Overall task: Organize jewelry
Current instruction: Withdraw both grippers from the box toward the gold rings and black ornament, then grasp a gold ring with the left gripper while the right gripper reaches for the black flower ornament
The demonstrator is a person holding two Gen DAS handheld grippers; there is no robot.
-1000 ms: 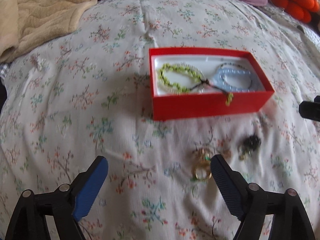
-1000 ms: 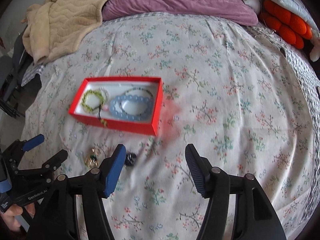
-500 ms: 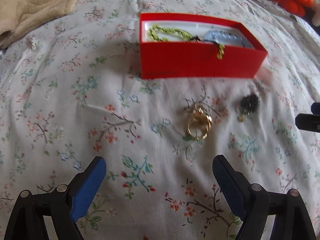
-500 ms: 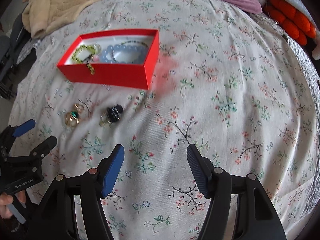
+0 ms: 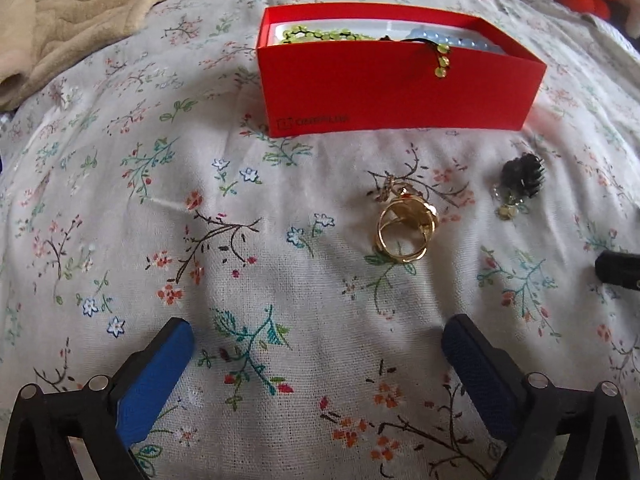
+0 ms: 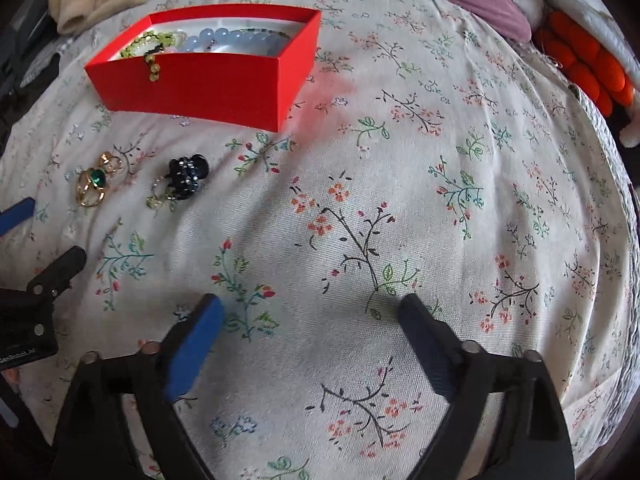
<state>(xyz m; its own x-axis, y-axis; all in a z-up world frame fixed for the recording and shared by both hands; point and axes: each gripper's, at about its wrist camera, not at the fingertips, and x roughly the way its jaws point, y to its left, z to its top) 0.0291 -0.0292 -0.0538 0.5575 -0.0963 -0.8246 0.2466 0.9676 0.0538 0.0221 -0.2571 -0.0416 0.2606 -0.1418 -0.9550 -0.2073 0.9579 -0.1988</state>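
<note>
Nearest, left gripper (image 5: 316,344) spread wide and empty, low over the floral bedspread (image 5: 168,240), holding nothing. Likewise right gripper (image 6: 310,316): jaws far apart, empty, over bare cloth.

Just ahead of the left gripper, slightly toward its right finger: gold rings (image 5: 404,228) in a small cluster on the cloth. Green stone on one ring visible only from the right wrist (image 6: 96,178); from the left wrist, plain gold bands. Beside the rings, further right: dark beaded piece (image 5: 522,178) with a small pale charm, well left and ahead of the right gripper (image 6: 186,176).

Beyond both, open red box (image 5: 400,96) holding a yellow-green bead bracelet (image 5: 312,35), its tail draped over the near wall, and a pale blue bead bracelet (image 6: 236,40), seen far better from the right wrist.
</note>
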